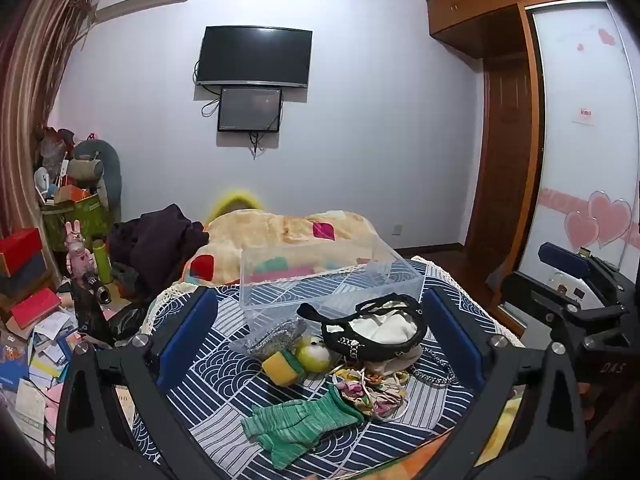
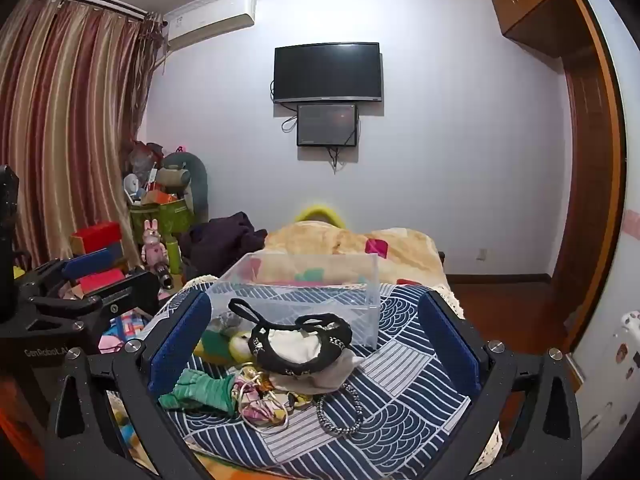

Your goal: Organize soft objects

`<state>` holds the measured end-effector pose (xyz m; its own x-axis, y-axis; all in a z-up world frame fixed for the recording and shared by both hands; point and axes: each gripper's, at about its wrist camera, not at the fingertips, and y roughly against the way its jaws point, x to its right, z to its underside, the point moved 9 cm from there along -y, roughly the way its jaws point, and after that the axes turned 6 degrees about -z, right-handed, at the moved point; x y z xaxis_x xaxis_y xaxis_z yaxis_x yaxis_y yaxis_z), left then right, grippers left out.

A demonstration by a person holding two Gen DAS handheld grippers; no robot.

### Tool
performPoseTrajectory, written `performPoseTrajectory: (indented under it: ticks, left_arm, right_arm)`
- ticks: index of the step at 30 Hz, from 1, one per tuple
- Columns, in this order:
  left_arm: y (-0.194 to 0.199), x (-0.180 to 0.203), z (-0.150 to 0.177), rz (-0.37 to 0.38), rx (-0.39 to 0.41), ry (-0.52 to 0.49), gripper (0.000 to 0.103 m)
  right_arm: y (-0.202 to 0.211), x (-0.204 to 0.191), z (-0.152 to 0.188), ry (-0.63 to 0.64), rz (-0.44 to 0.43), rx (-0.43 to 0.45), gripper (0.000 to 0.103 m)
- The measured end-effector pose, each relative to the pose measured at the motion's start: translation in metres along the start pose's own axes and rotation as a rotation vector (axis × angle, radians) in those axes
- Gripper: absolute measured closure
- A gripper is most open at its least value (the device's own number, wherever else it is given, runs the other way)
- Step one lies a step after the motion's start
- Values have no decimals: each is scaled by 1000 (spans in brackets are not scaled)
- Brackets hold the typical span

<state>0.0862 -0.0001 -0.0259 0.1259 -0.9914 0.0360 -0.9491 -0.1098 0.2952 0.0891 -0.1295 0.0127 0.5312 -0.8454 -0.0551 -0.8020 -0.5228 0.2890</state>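
Sweeping from the left, striped red-and-tan curtains (image 2: 68,120) hang at ten o'clock, with a heap of red boxes and a pink rabbit figure (image 1: 78,252) below them. On the far wall at twelve o'clock a black flat television (image 1: 255,57) sits above a smaller dark screen (image 1: 249,109). A peach patterned blanket (image 1: 288,236) lies bunched behind the clear plastic storage box (image 1: 320,280), which stands on the navy wave-patterned bed cover (image 2: 400,376).

Just in front of the box the soft things are piled: a grey mesh pouch (image 1: 276,338), a yellow-and-green sponge (image 1: 282,368) touching a pale green round plush (image 1: 316,354), a black-trimmed white fabric bag (image 1: 380,330), a floral cloth bundle (image 1: 372,394), and at six o'clock a green knitted glove (image 1: 296,426).

Left gripper (image 1: 316,340) is spread wide, holding nothing; right gripper (image 2: 316,340) likewise gapes empty, framing the pile. A wooden wardrobe (image 1: 508,152) closes the right side
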Motion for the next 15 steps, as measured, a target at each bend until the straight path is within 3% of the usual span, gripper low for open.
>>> performPoseTrajectory:
  ticks: [15]
  left_arm:
    - [6,2,-10,6,3,-2,0]
  right_arm:
    - [-4,2,-2,-5,3,6,0]
